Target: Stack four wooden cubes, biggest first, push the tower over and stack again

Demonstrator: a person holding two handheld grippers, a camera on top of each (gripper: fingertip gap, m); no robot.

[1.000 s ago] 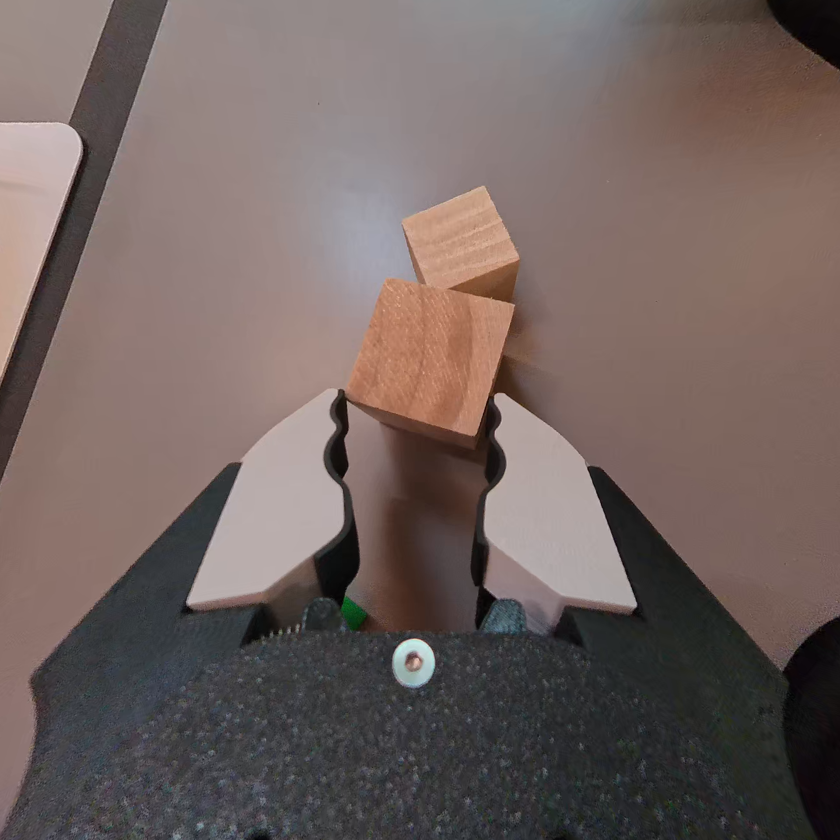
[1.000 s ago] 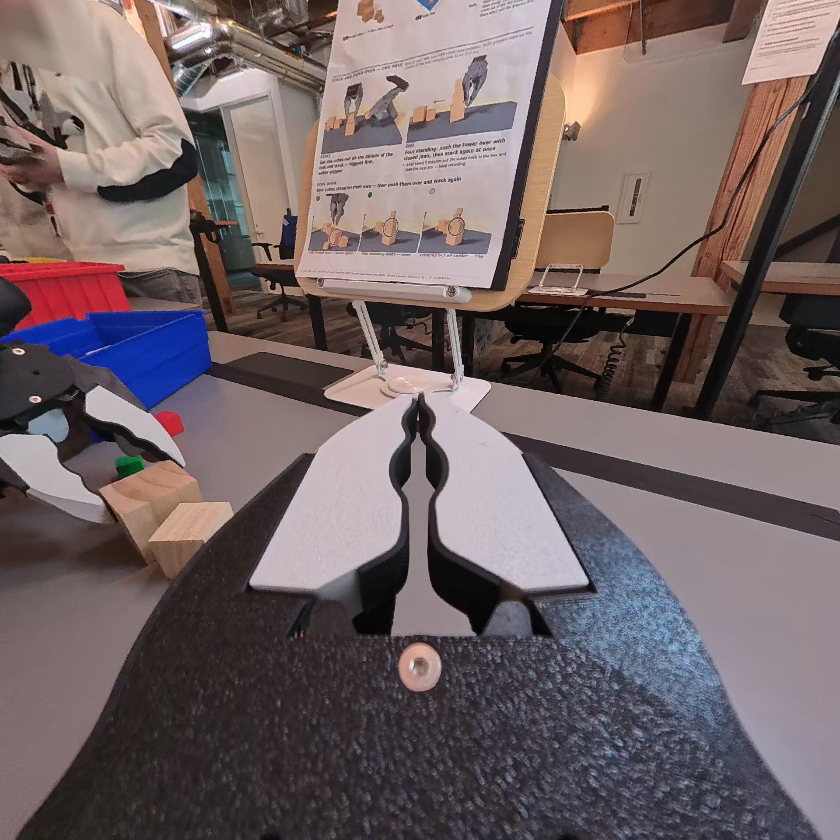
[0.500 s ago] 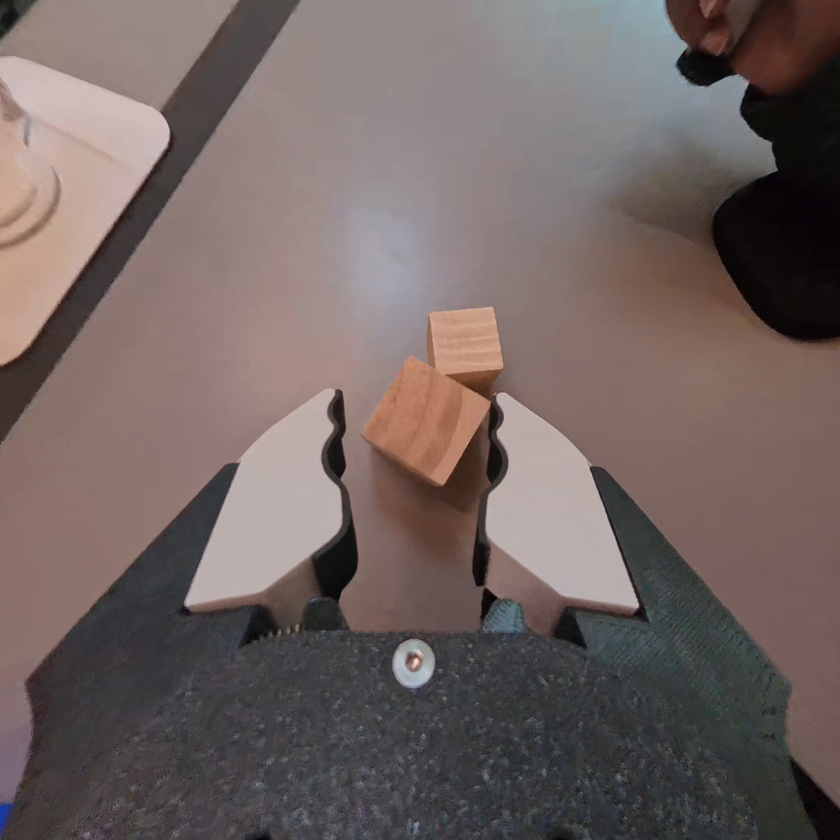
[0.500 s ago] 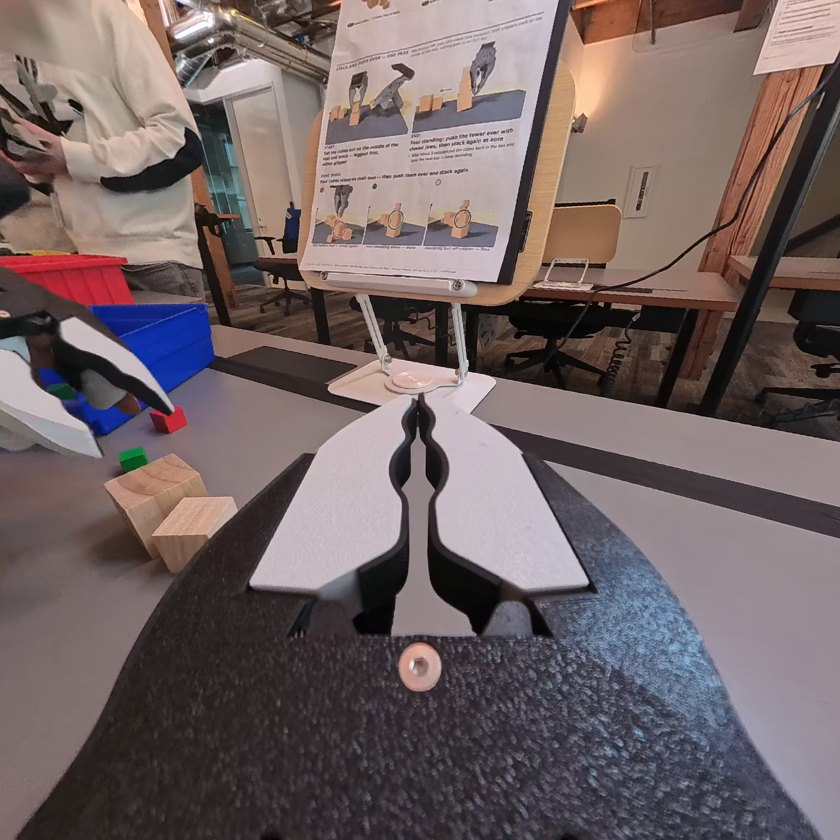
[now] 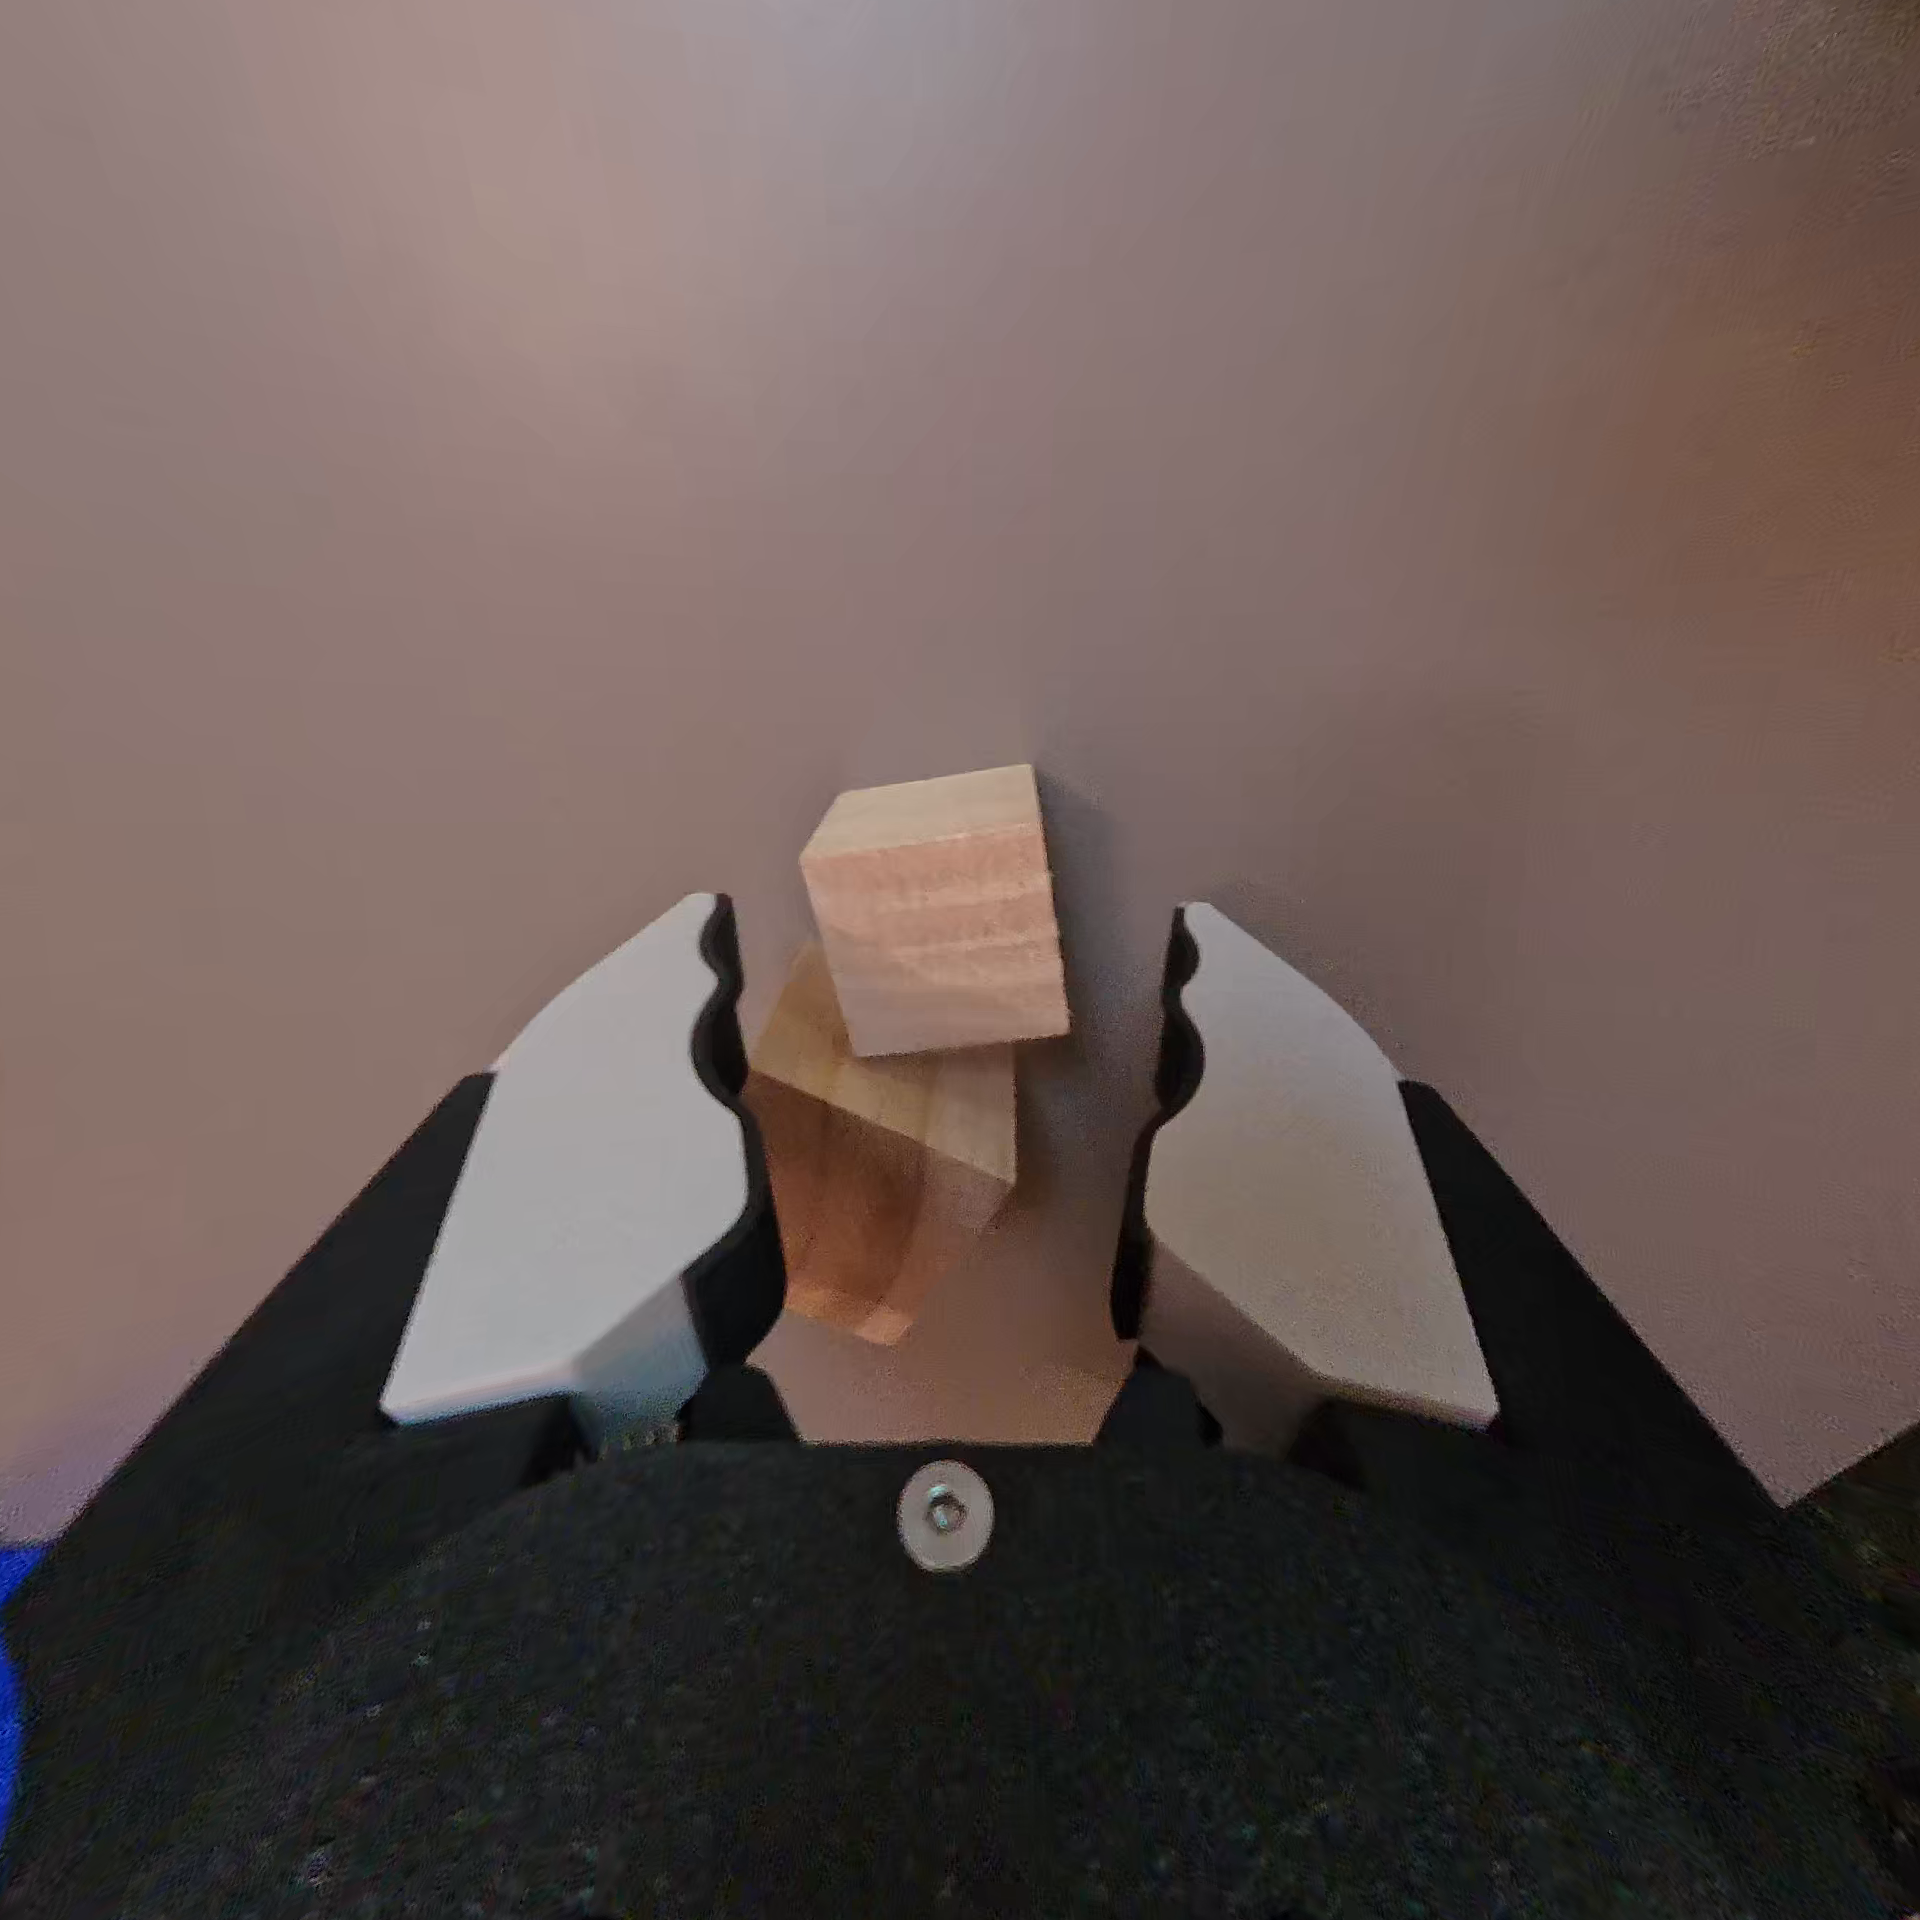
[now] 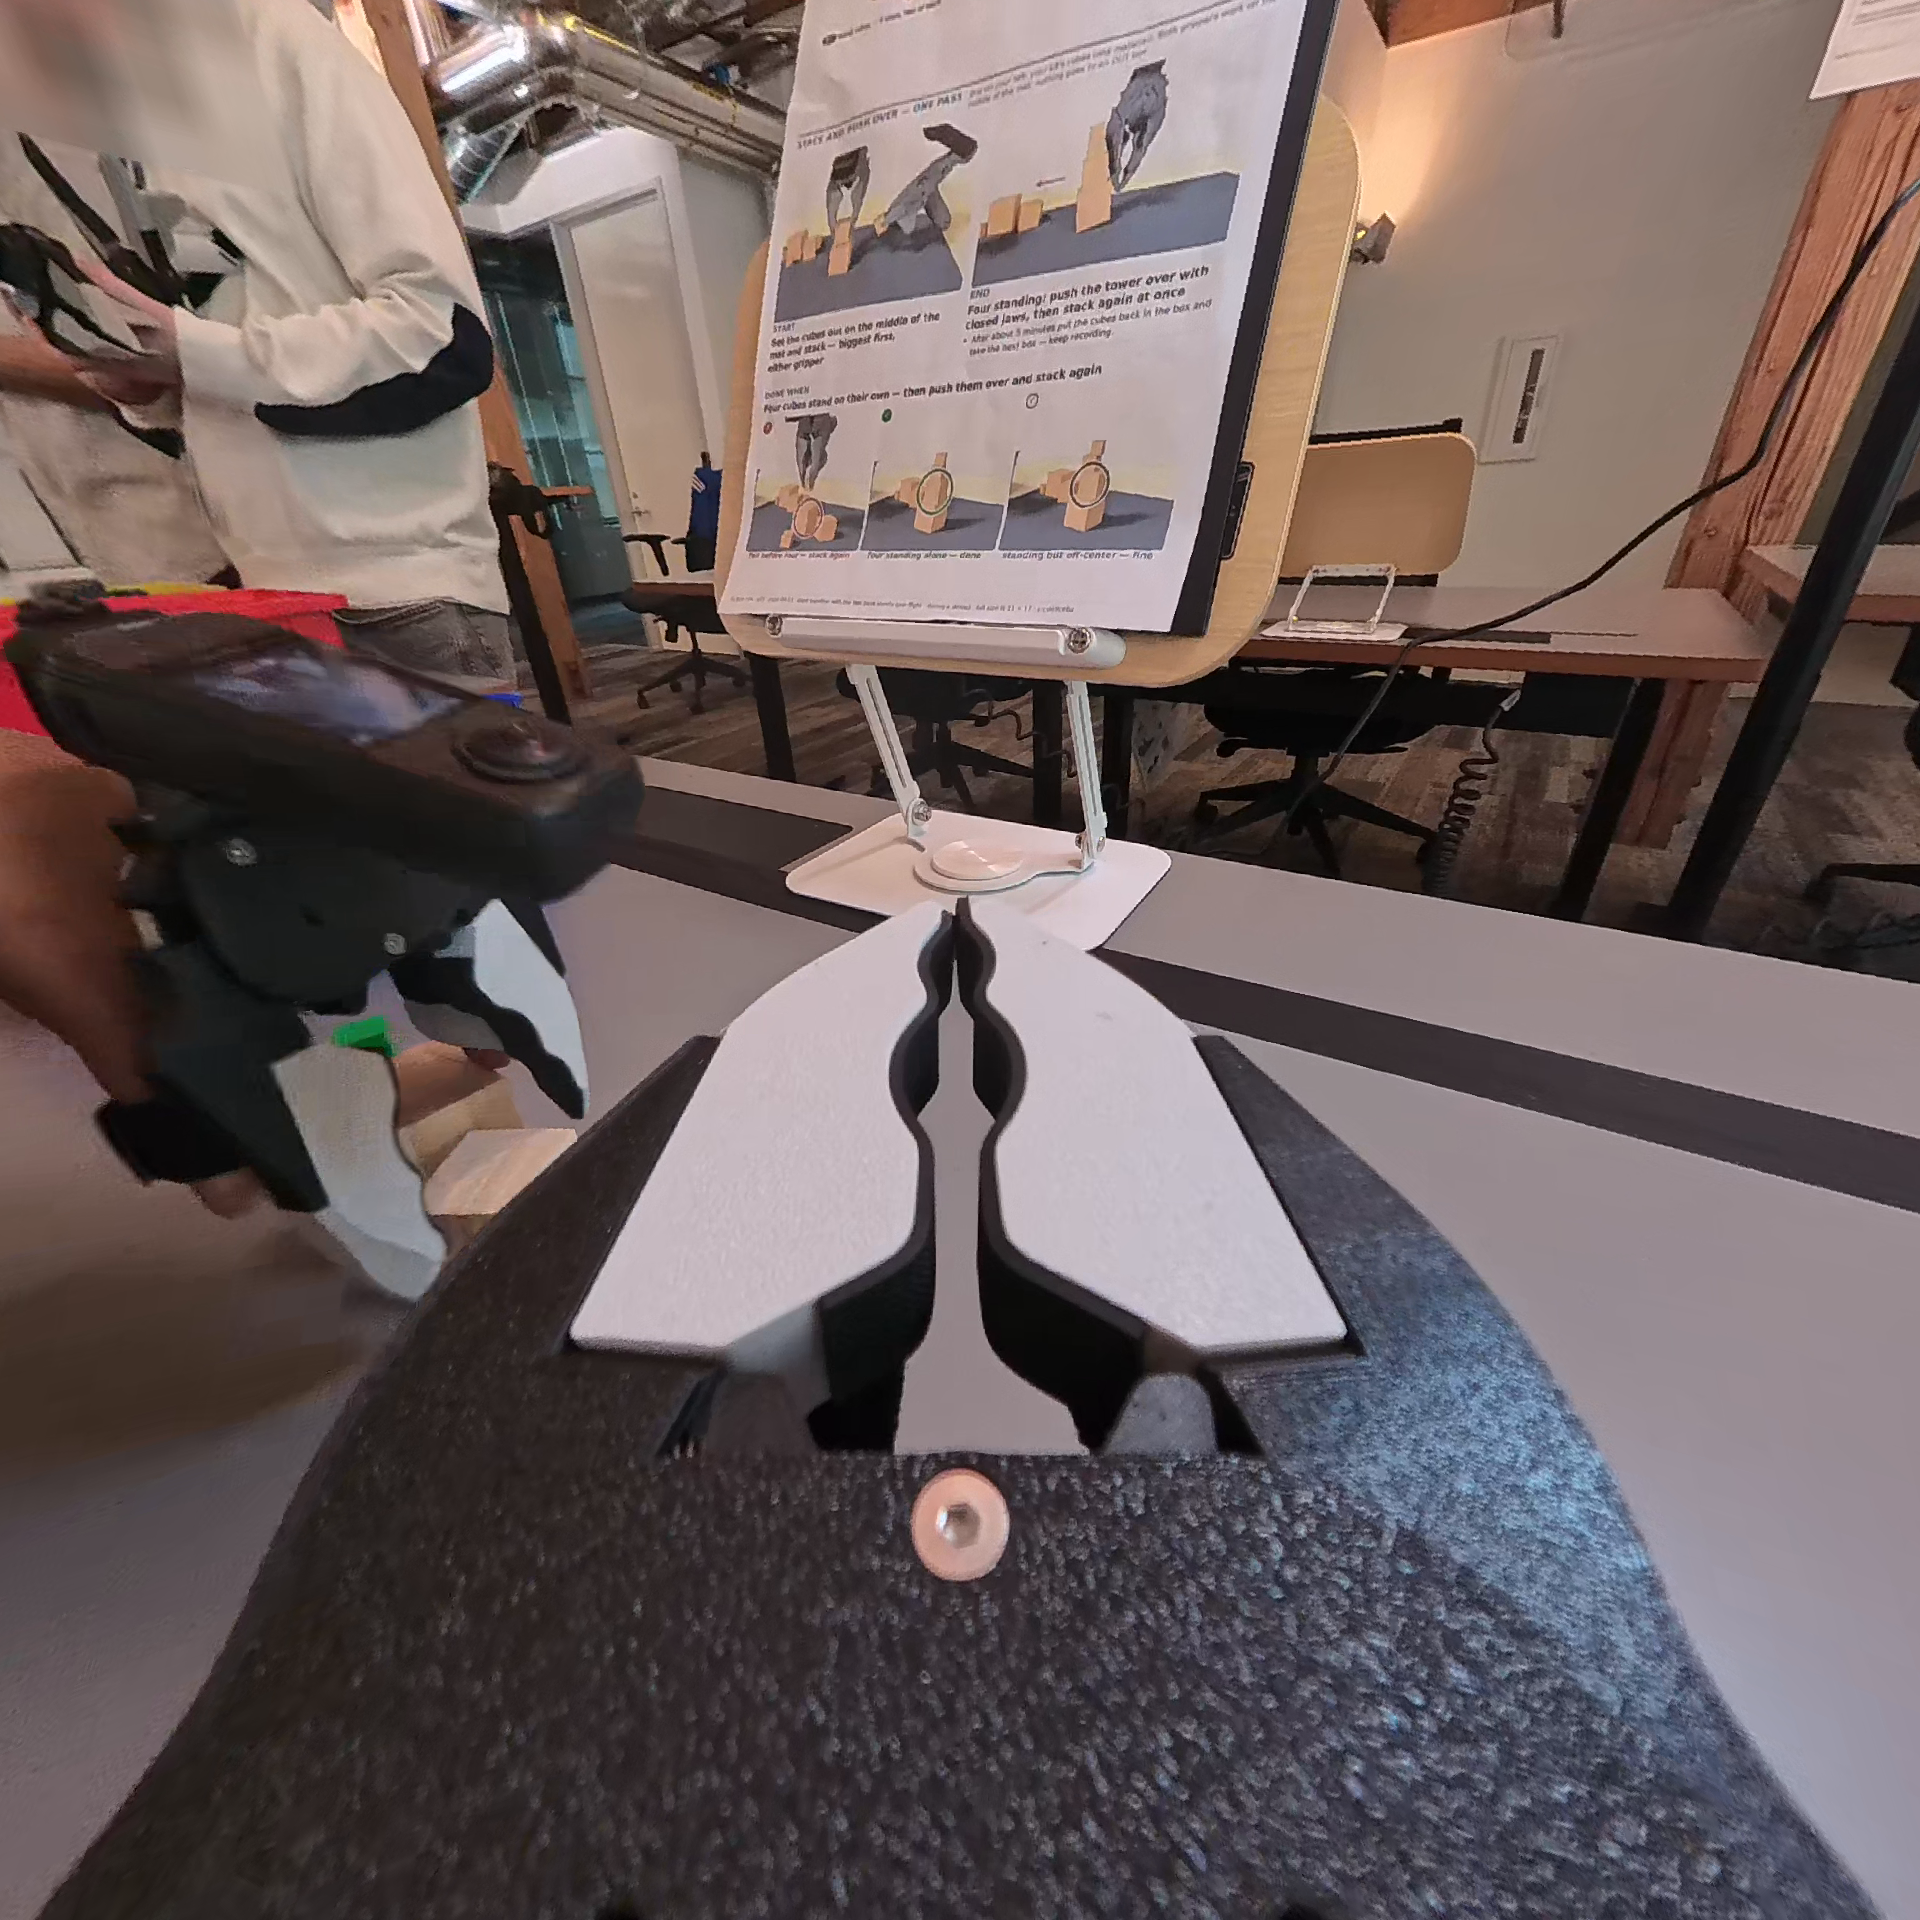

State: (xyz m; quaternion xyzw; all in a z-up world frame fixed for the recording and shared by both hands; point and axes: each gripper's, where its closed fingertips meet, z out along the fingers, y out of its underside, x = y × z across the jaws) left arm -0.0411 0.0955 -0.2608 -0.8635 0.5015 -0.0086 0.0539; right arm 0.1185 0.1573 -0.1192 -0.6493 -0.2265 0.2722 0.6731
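1. Since the left gripper (image 5: 951, 956) stands spread wide above two wooden cubes, grasping nothing, I judge any sideways drift could knock them.
2. The larger cube (image 5: 862, 1195) lies just beside, perhaps touching, the left pad (image 5: 727, 1091); the smaller cube (image 5: 940, 925) sits between the fingertips, apart from both pads. A close now might pinch the pair askew.
3. Farther right, the right gripper (image 6: 956, 914) is clenched on nothing over the grey table (image 6: 1558, 1299), near the stand's white base (image 6: 1122, 868); I see little risk there.
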